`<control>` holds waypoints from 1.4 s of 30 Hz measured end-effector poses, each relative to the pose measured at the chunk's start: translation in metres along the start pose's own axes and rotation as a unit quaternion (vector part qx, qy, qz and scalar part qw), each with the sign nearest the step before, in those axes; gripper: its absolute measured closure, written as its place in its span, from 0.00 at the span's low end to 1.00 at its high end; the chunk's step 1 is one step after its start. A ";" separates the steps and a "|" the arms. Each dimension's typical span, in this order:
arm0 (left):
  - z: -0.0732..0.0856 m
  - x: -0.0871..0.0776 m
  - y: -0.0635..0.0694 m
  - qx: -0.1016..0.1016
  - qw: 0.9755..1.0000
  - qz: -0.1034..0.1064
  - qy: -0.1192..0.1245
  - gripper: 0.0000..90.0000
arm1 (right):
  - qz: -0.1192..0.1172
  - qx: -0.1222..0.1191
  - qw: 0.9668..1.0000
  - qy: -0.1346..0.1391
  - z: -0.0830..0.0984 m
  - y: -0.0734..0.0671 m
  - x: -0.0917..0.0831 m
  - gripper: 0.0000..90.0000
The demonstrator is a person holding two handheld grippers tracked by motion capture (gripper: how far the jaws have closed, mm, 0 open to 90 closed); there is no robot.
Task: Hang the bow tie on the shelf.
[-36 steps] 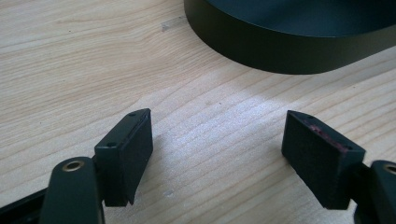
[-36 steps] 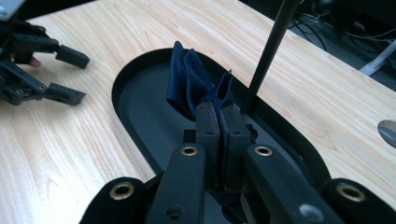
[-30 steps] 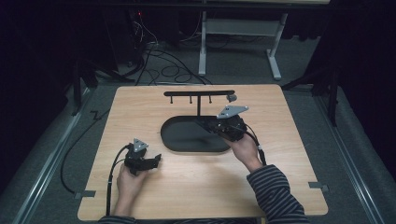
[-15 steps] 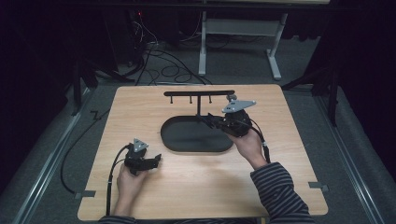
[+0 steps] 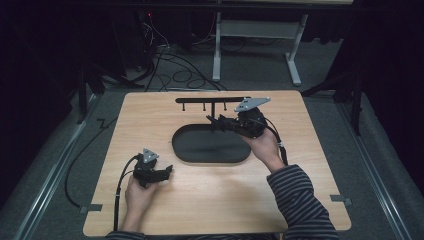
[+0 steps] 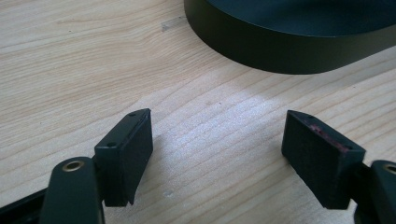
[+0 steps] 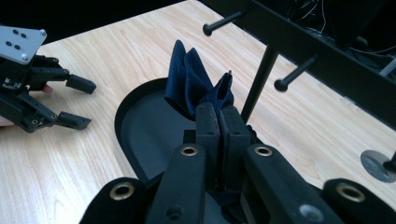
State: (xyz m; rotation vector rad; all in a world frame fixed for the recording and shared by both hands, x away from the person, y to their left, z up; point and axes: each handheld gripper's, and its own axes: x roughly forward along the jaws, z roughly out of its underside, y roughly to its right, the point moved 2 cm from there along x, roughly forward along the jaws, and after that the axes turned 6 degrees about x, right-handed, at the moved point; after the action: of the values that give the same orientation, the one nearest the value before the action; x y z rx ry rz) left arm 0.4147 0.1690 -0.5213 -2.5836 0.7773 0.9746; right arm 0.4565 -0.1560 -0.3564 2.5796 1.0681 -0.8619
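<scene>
We see a bench (image 5: 150, 120) with a pale wooden top, its grain running in fine straight lines, and rounded corners. Near the middle of it, a little toward the far edge, lies a flat oval tray (image 5: 200, 147) of matt black material with a low upright rim. From the tray rises a thin black rod that carries a horizontal black bar (image 5: 210, 100) with short pegs ending in small round knobs. The right gripper (image 5: 214, 120) is held above the far right part of the tray, just beside the rod; its two black rectangular pads are pressed together on a dark blue cloth (image 7: 198, 86). The cloth is soft and thin, folded into several pointed pleats that stand up beyond the jaw tips, over the inside of the tray. The left gripper (image 5: 169, 170) rests near the near left part of the bench, close to the tray's near left curve but apart from it. Its jaws stand wide, with nothing between them except the bare wood, and the inner face of one pad looks rough and slightly reddish. Both grippers are of black angular plastic and metal, each with a grey three-cornered plate on top and a black cable behind it.
</scene>
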 end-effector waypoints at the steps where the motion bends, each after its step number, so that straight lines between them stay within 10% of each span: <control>1: 0.000 0.000 0.000 0.000 1.000 0.000 0.000 0.28 | 0.001 -0.001 1.000 -0.001 -0.002 0.000 0.001 1.00; 42: 0.000 0.000 0.000 0.000 1.000 -0.001 0.000 0.28 | 0.059 0.045 0.997 0.003 -0.030 0.037 0.020 1.00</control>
State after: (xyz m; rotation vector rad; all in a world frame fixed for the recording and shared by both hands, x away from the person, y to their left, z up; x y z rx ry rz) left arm 0.4147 0.1686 -0.5212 -2.5842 0.7755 0.9755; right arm 0.5065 -0.1590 -0.3447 2.6896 0.8885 -0.8931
